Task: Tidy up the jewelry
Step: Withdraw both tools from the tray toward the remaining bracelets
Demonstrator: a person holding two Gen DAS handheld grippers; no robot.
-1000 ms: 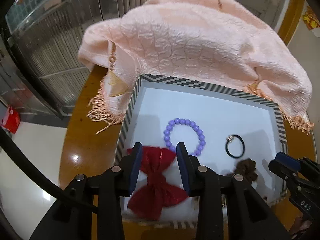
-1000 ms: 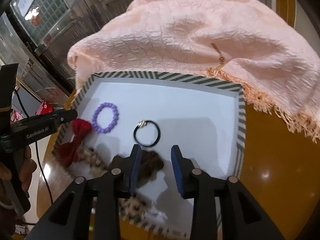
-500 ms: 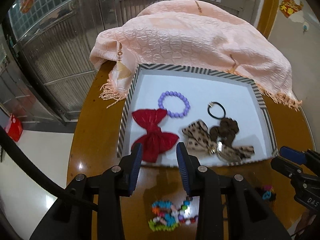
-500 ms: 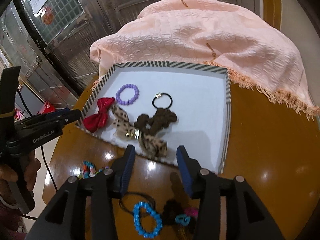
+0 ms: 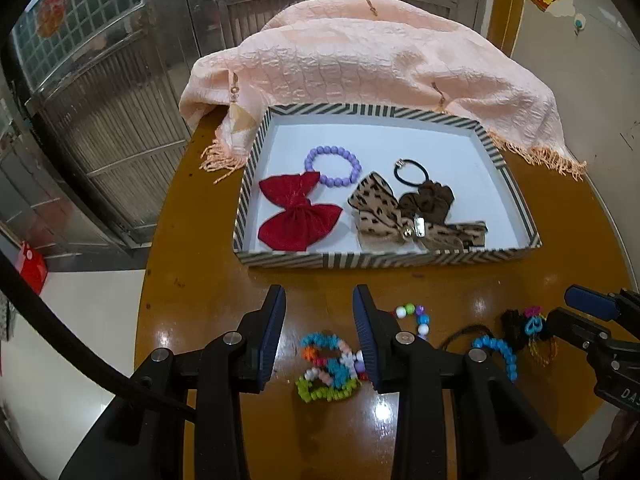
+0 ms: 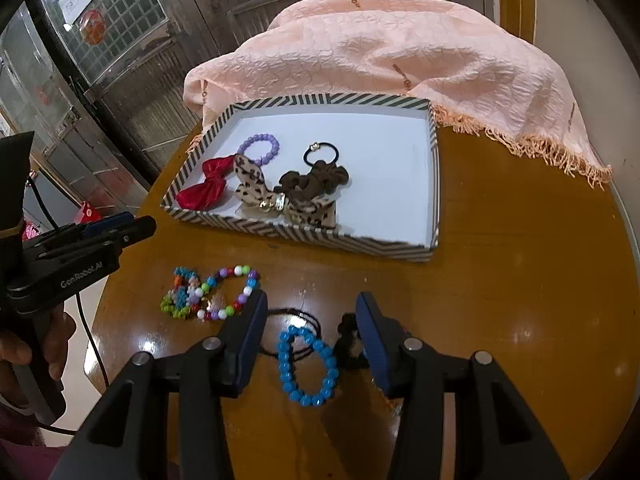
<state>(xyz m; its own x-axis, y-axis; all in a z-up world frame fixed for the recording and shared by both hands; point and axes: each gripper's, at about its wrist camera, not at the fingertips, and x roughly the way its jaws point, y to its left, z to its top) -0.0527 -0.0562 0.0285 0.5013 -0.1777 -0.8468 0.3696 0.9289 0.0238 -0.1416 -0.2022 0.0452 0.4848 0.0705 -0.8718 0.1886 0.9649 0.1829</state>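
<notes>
A striped tray (image 5: 280,259) (image 6: 304,238) holds a red bow (image 5: 296,212), a purple bead bracelet (image 5: 332,166), a leopard bow (image 5: 384,216), a brown scrunchie (image 5: 428,200) and a black hair tie (image 5: 408,170). On the table in front lie a multicoloured bead piece (image 5: 326,368) (image 6: 184,294), a mixed bead bracelet (image 6: 232,292), a blue bead bracelet (image 6: 306,364) (image 5: 498,354) and a black hair tie (image 6: 292,320). My left gripper (image 5: 320,320) is open above the multicoloured piece. My right gripper (image 6: 310,324) is open over the blue bracelet.
A pink fringed cloth (image 5: 380,64) (image 6: 400,48) is draped over the table's far side behind the tray. The round brown table (image 6: 520,260) drops off at left and right. Dark hair accessories (image 5: 524,326) lie near my right gripper. Metal shutters stand behind.
Both grippers have pulled back from the tray toward the table's near side. The loose bracelets on the table have come into view under them. The right jaws have opened wider.
</notes>
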